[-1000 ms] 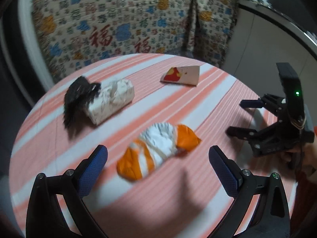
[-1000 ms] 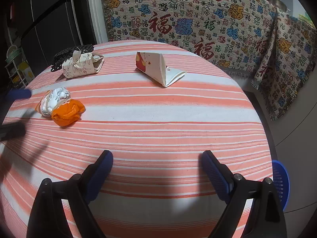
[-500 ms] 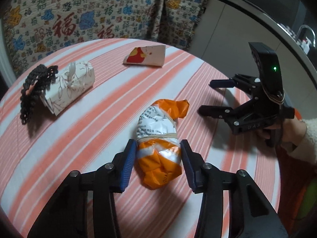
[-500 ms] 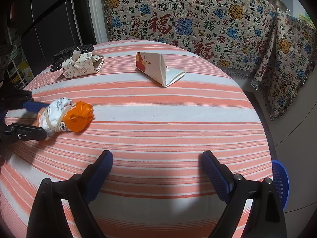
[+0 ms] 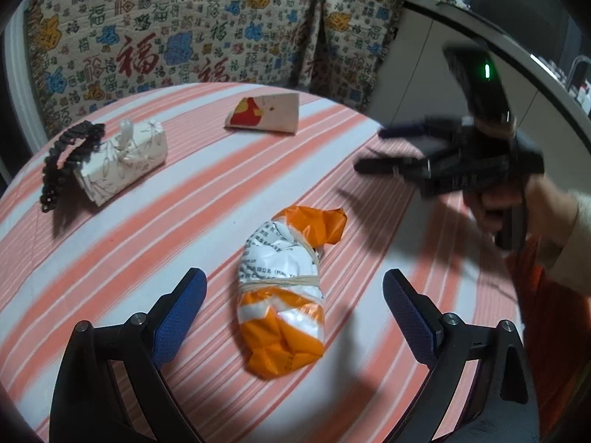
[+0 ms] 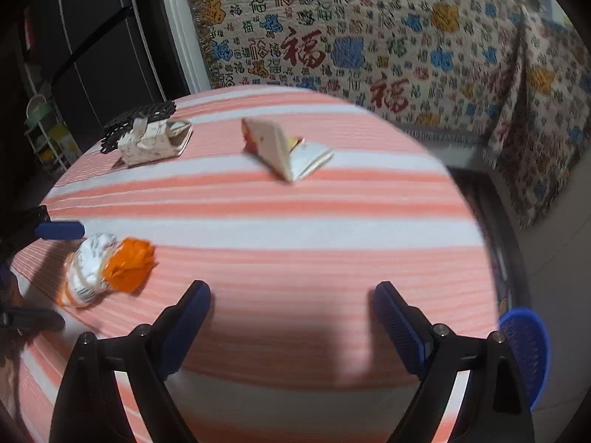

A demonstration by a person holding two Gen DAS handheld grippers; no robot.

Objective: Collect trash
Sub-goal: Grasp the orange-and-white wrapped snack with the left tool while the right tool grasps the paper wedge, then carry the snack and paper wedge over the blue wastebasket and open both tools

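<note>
Left gripper (image 5: 294,308) jaws opening, wide, orange-and-white packet (image 5: 286,291) lying loose between them at lower centre of the frame. Right gripper (image 6: 291,319) wide, empty. We expect the slick wrapper may squirt sideways on closing; blurred, so contact uncertain.

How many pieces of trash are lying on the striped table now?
3. An orange-and-white packet lies nearest, between the open pads of the left tool. A flattened patterned box lies far left, beside a black mat. A folded carton lies at the far side.
</note>
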